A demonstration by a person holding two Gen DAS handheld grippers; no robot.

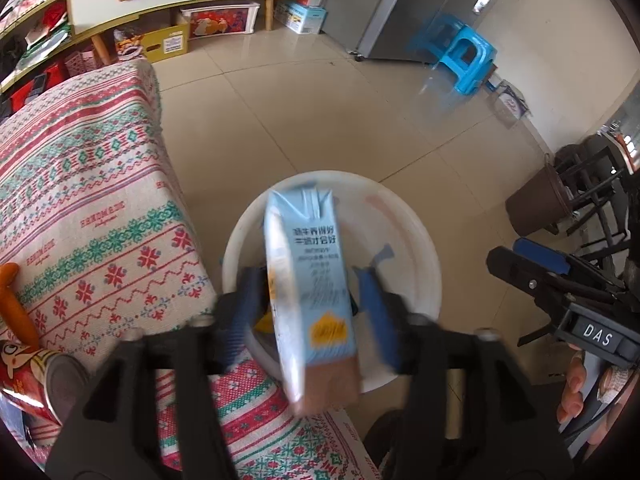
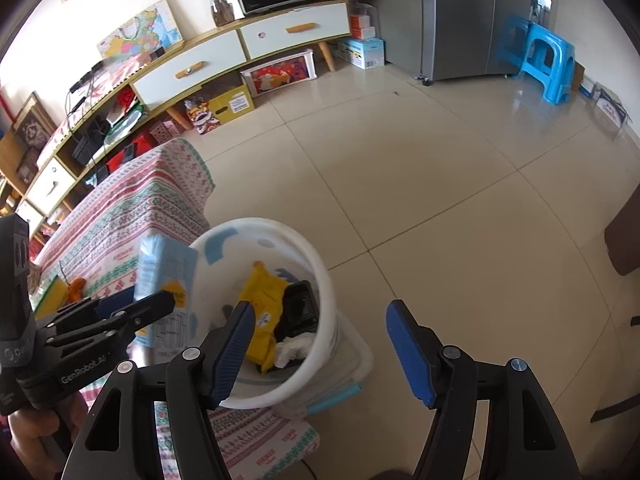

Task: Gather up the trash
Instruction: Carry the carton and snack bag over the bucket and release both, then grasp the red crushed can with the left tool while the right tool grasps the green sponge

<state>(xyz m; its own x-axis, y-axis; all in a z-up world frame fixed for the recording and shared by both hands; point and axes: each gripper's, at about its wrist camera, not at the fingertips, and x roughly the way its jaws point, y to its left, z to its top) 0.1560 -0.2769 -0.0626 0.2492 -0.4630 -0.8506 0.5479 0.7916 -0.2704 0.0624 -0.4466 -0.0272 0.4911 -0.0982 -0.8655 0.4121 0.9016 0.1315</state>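
A light blue milk carton [image 1: 310,292] stands between the blue pads of my left gripper [image 1: 316,300], over the white bin [image 1: 404,220]; the jaws look spread a little wider than the carton, and the frame is blurred. In the right wrist view the carton [image 2: 164,280] sits at the bin's left rim [image 2: 280,226], with the left gripper [image 2: 132,312] beside it. The bin holds a yellow wrapper [image 2: 266,300], a black object [image 2: 300,308] and white tissue [image 2: 294,350]. My right gripper [image 2: 320,348] is open and empty, just above the bin's near side.
A table with a red-and-green patterned cloth [image 1: 88,200] lies left of the bin. A red can [image 1: 36,380] and an orange object [image 1: 12,300] sit on it. A brown pot [image 1: 538,204] and a blue stool [image 1: 466,56] stand on the tiled floor.
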